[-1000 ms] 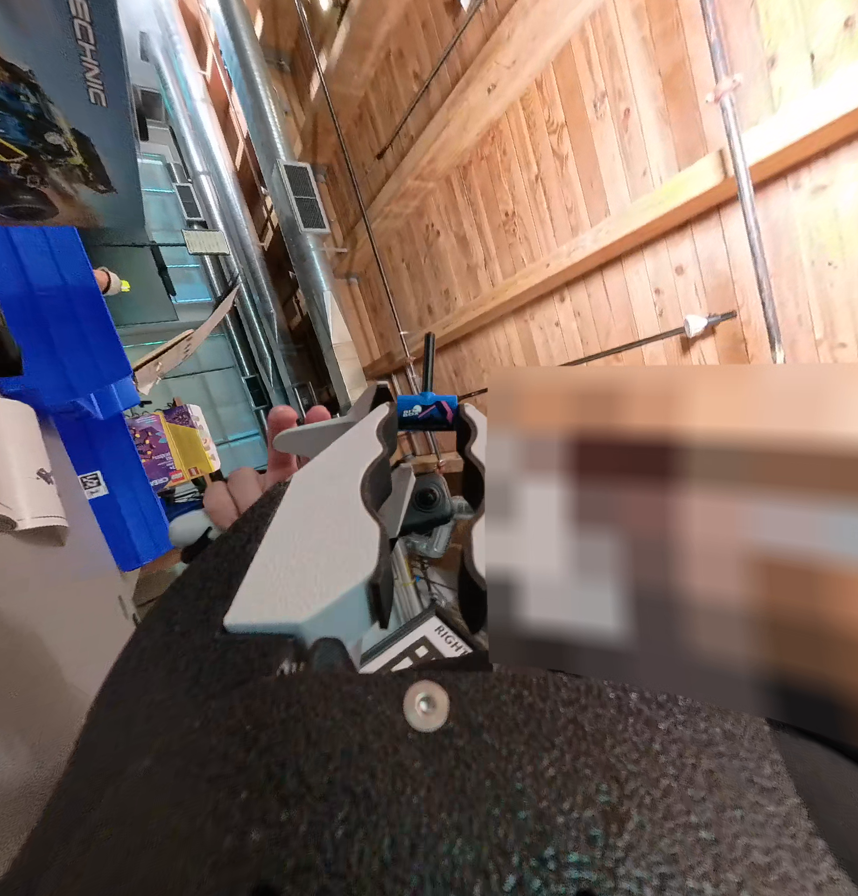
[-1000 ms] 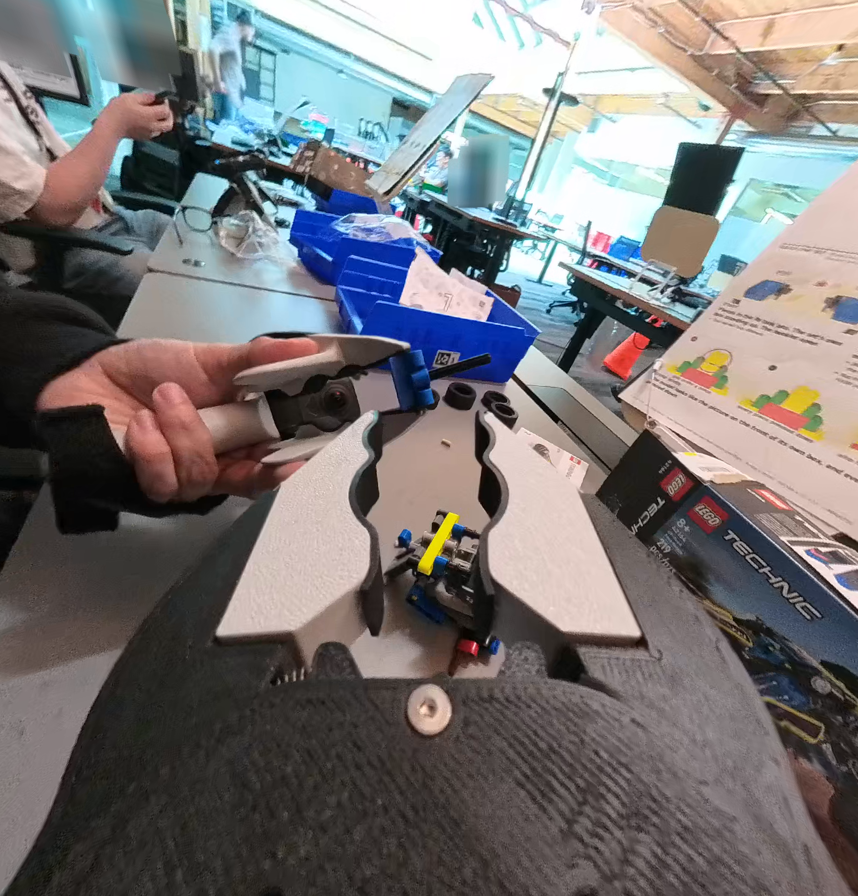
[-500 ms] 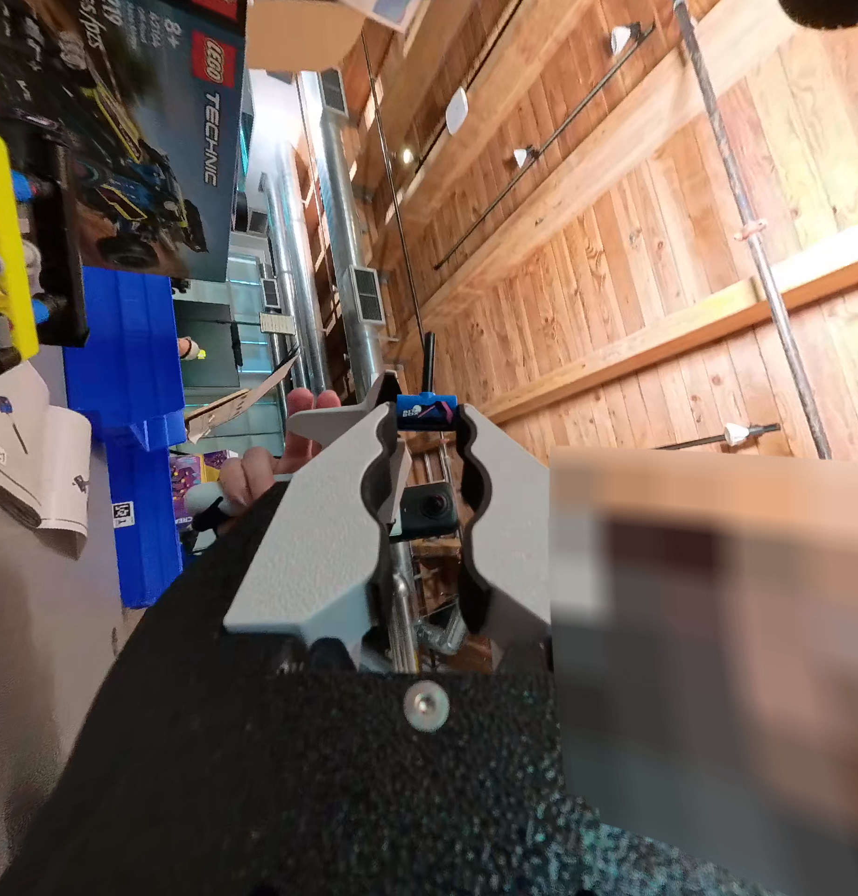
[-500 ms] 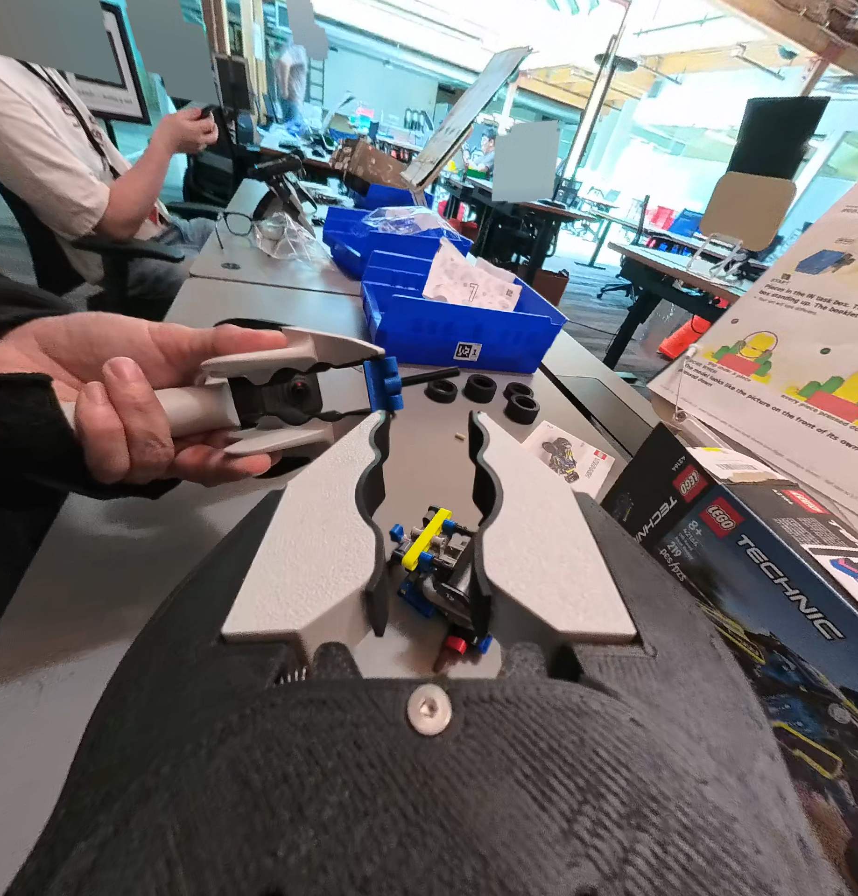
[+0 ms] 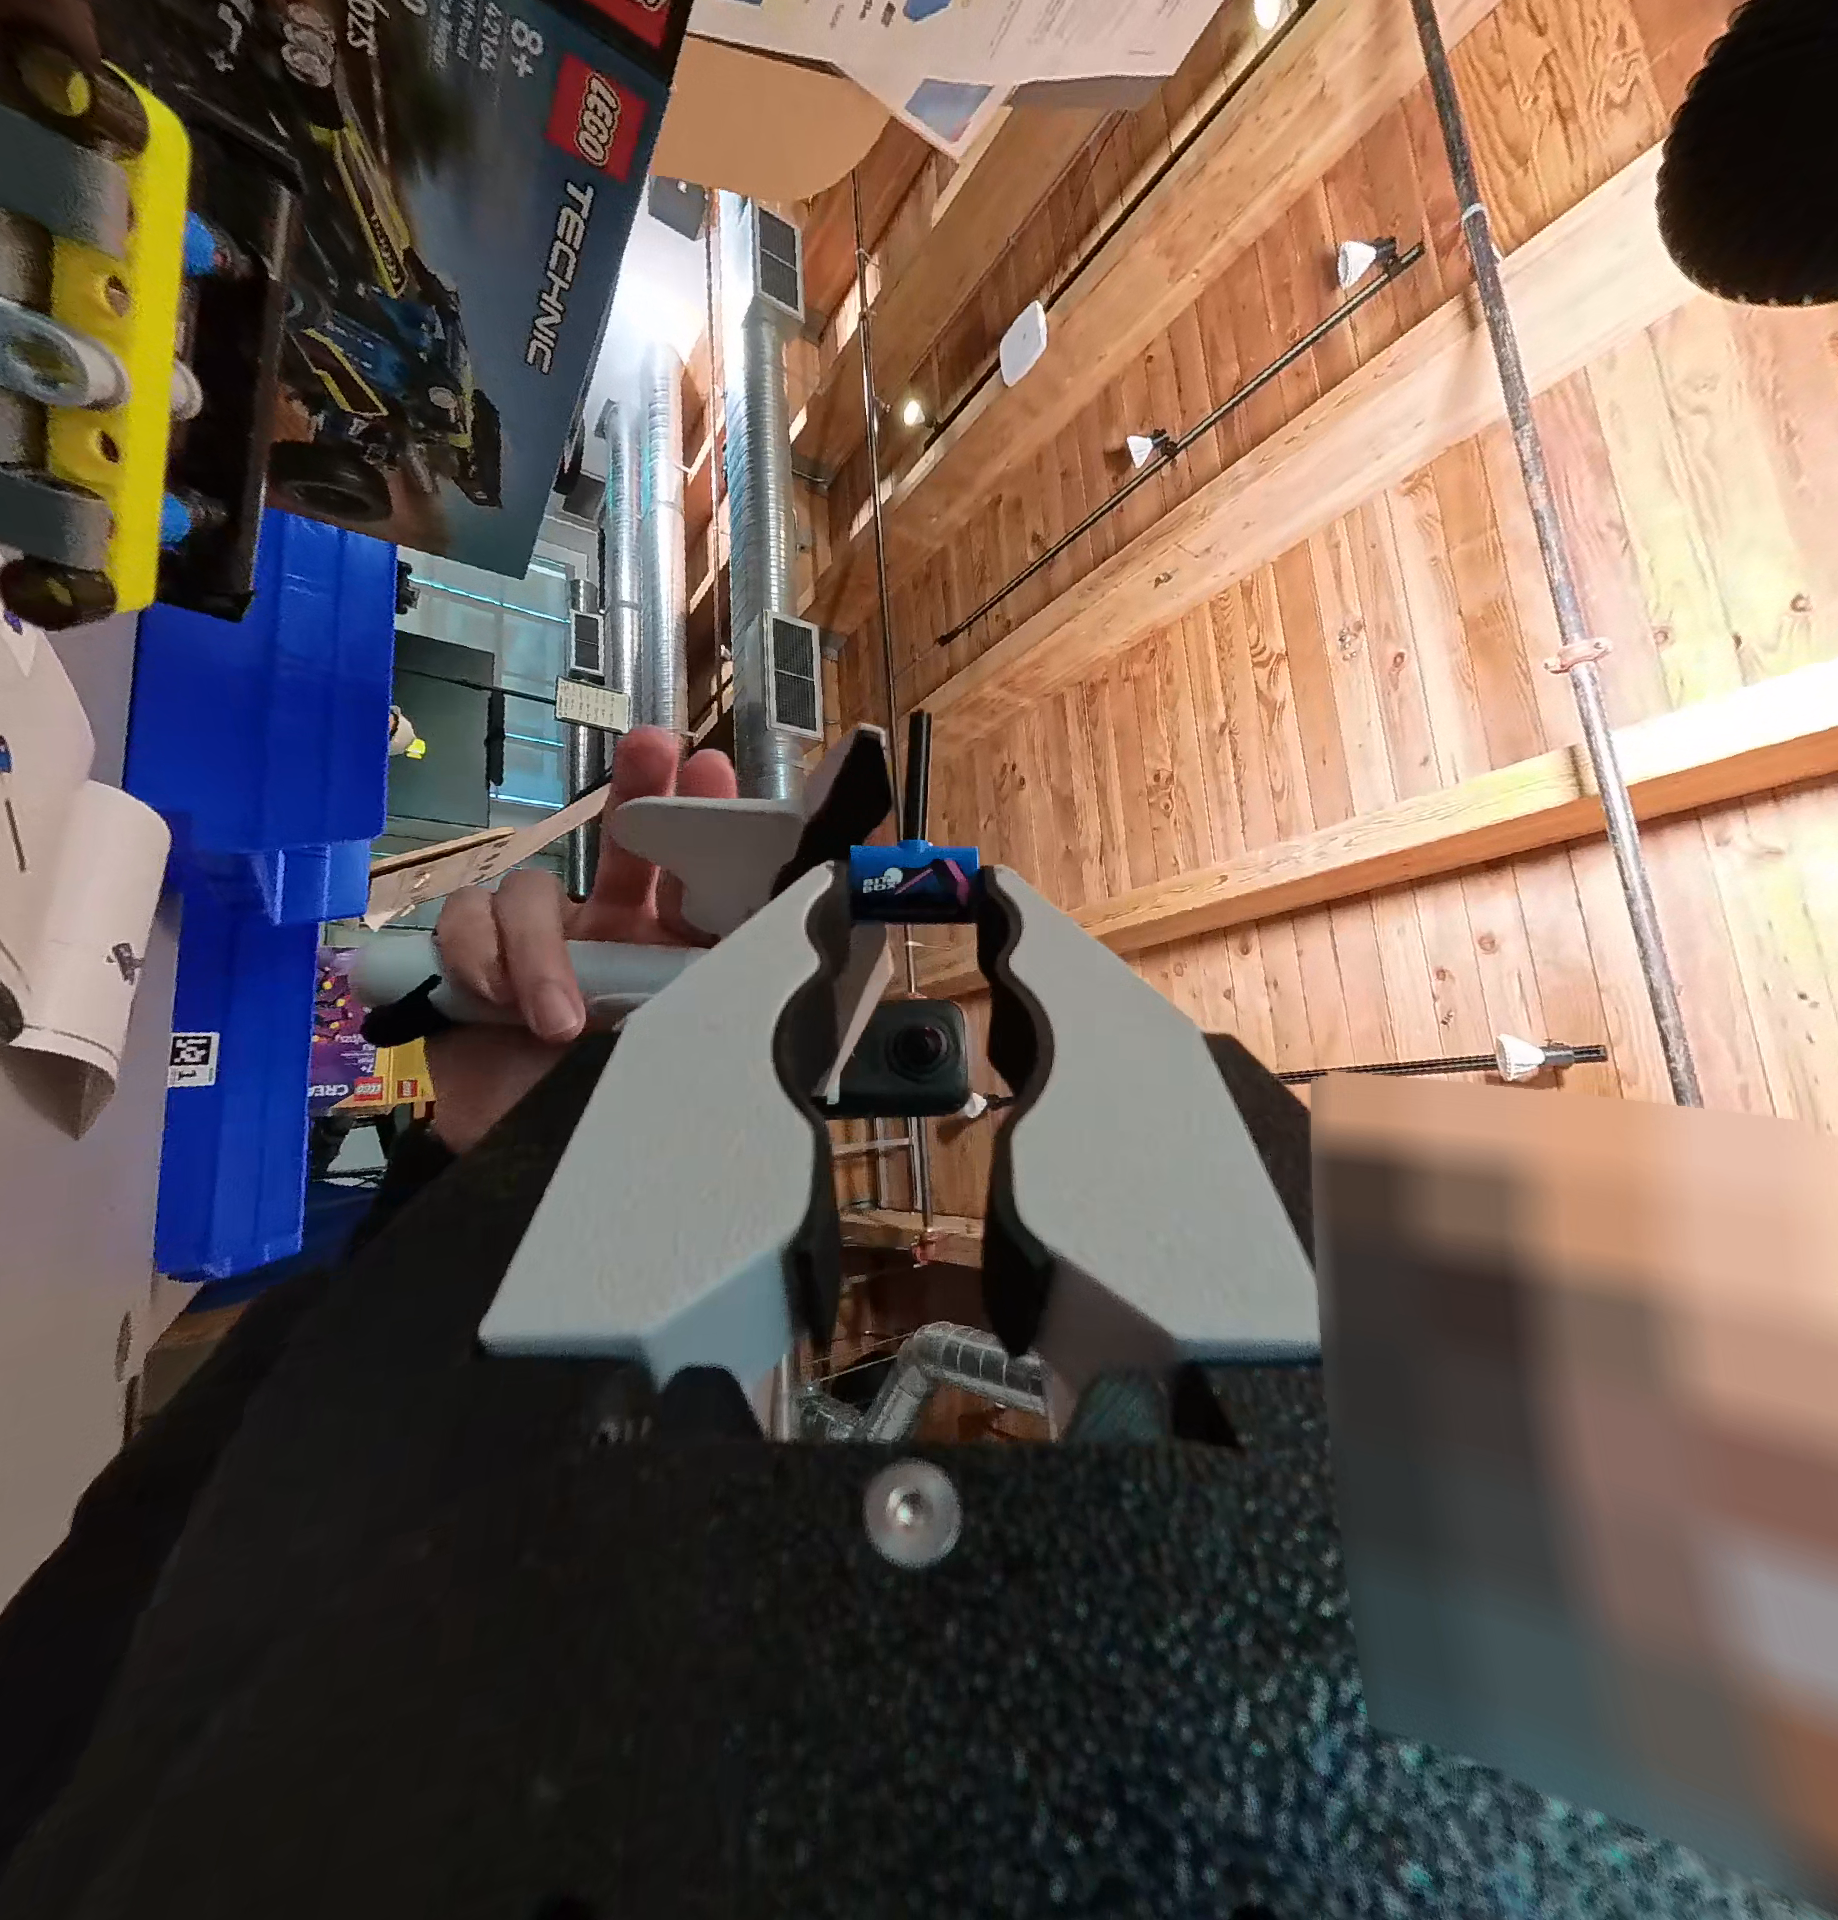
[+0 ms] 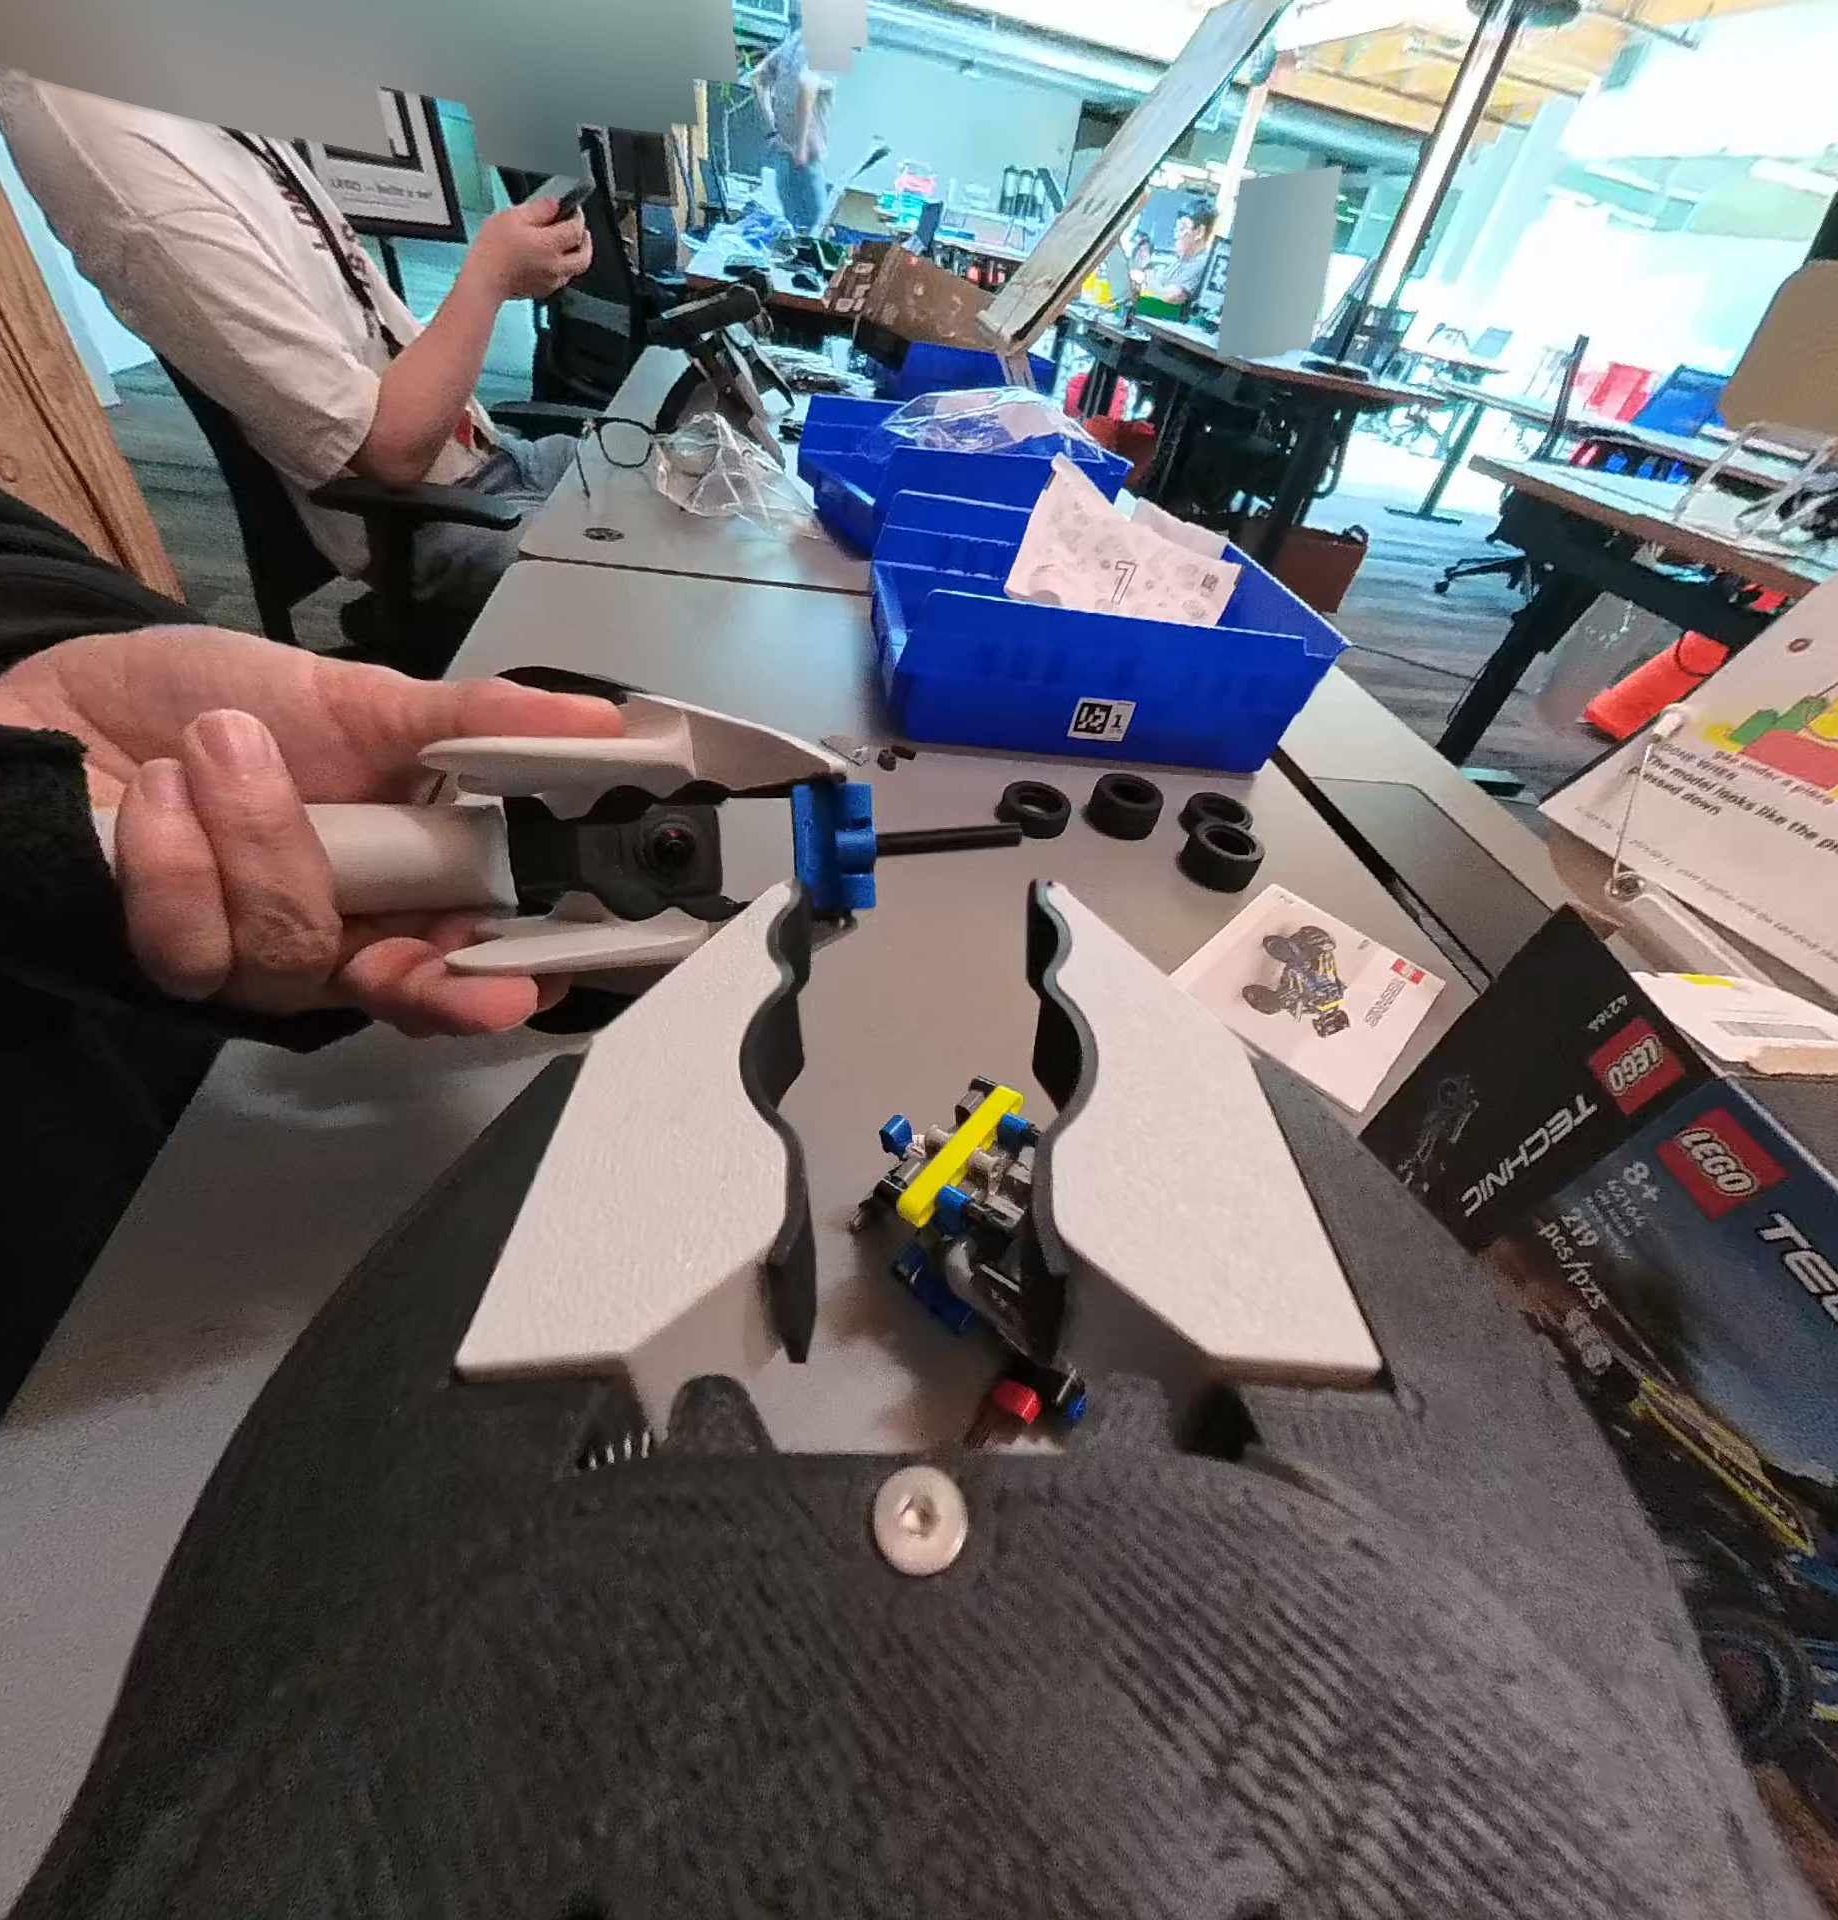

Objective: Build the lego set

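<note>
Tongs of the left gripper [image 5: 915, 894] are pinched on a small blue lego block [image 5: 915, 881], and a thin black axle [image 5: 919, 769] sticks out of that block beyond the tips. Seen from the left wrist, the whole room is turned on its side: behind the tips are the right gripper [image 5: 790, 831], the hand [image 5: 541, 935] that carries it and its camera lens, with a timber wall and silver ducts farther back. At the upper left edge, blurred and very near the lens, is the half-built lego model [image 5: 84, 343] with its yellow beam, and past it the dark lego box [image 5: 458, 270] and stacked blue bins [image 5: 260, 883]. From the right wrist, the right gripper [image 6: 920, 914] has its tongs spread apart and holding nothing; the lego model [image 6: 962, 1195] lies on the grey counter [image 6: 686, 634] between them, close against the right finger. The left gripper [image 6: 801, 842] comes in from the left in a hand [image 6: 219, 831], clamping the blue block [image 6: 835, 844] with the axle [image 6: 946, 837] pointing toward four black tyres [image 6: 1128, 805]. A booklet [image 6: 1310, 992] lies near the tyres, a blue bin [image 6: 1091, 665] sits behind them, and the lego box [image 6: 1642, 1195] stands at right.
</note>
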